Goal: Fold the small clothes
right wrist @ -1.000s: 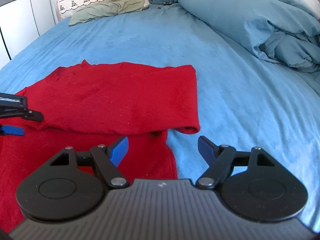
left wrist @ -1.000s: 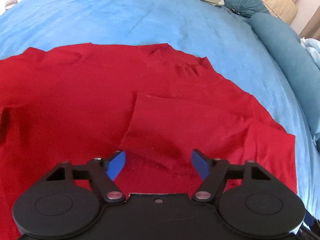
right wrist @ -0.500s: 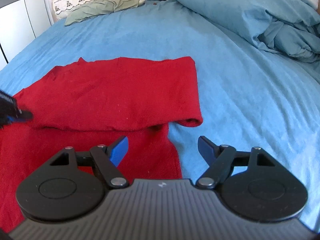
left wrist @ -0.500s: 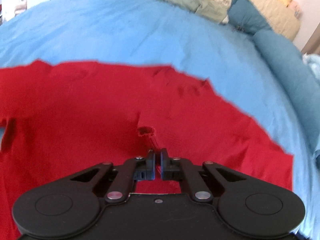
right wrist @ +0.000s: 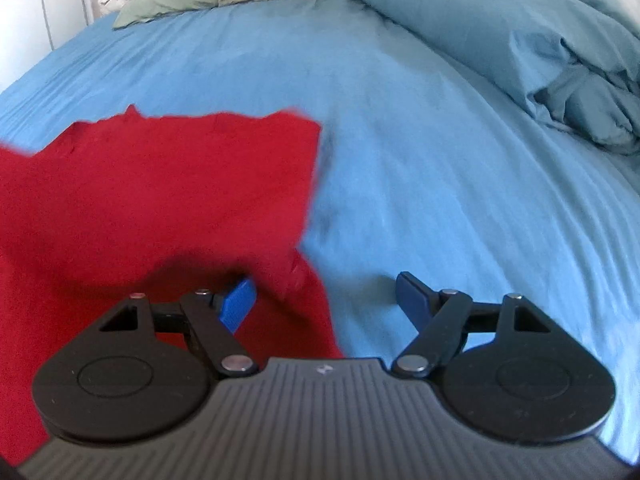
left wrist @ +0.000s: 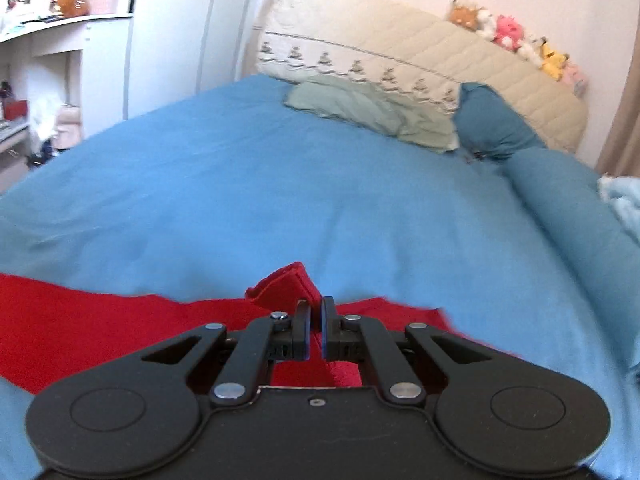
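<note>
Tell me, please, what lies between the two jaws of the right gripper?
In the right wrist view, the open right gripper has the edge of the red garment on its left side and bare blue bedsheet on its right.

We see a bed [left wrist: 280,184] under a smooth blue sheet [right wrist: 420,168]. On it lies a red garment [right wrist: 160,184], spread flat at the near side. Up at the head rest a pale green pillow [left wrist: 368,112], a teal pillow [left wrist: 492,124] just beside it, and a long cream bolster [left wrist: 420,64] behind. A rumpled blue duvet [right wrist: 520,40] sits heaped along the right edge.
</note>
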